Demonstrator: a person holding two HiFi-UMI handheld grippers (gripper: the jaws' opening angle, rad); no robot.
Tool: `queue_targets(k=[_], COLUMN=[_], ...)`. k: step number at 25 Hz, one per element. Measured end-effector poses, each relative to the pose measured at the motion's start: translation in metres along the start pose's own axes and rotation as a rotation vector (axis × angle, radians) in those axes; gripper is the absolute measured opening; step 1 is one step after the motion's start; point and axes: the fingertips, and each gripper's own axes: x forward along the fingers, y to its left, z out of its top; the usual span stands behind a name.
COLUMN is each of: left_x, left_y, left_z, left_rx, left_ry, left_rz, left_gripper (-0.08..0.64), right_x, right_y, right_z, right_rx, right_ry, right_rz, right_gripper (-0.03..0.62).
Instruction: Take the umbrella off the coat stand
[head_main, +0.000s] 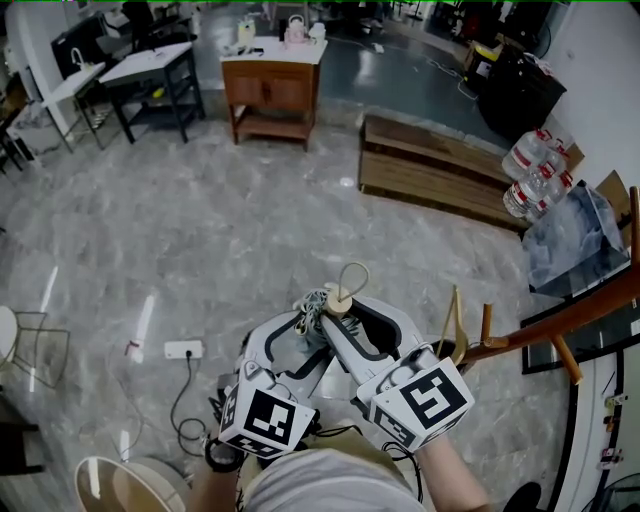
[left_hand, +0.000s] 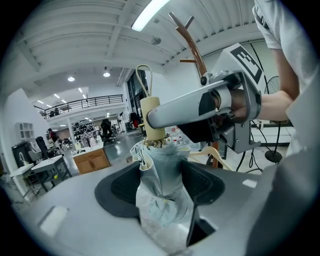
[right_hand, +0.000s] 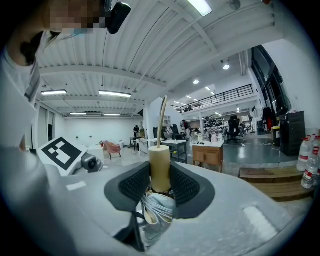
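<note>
The folded umbrella has a pale blue canopy and a cream handle with a loop strap. It is held clear of the brown wooden coat stand, whose forked top rises behind in the left gripper view. My left gripper is shut on the bunched canopy, with fabric filling the gap between its pads. My right gripper is shut on the handle, just above the canopy's ribs. In the head view the left gripper and the right gripper meet close together at the umbrella, low in the middle.
A wooden hanger hangs on the stand's arm just right of the grippers. A power strip with its cable lies on the floor at left. Farther off stand a wooden cabinet, a low wooden bench and water bottles.
</note>
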Motion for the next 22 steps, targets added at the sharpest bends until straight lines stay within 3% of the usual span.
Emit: queue_targets(k=[22], left_x=[0.013], left_y=[-0.014], left_z=[0.010], left_rx=[0.011], left_ry=[-0.011], left_rz=[-0.036], left_gripper=[0.265], right_x=[-0.015], right_y=[-0.015], right_z=[-0.001], right_rx=[0.005], right_ry=[0.003], right_rz=[-0.041], right_gripper=[0.124])
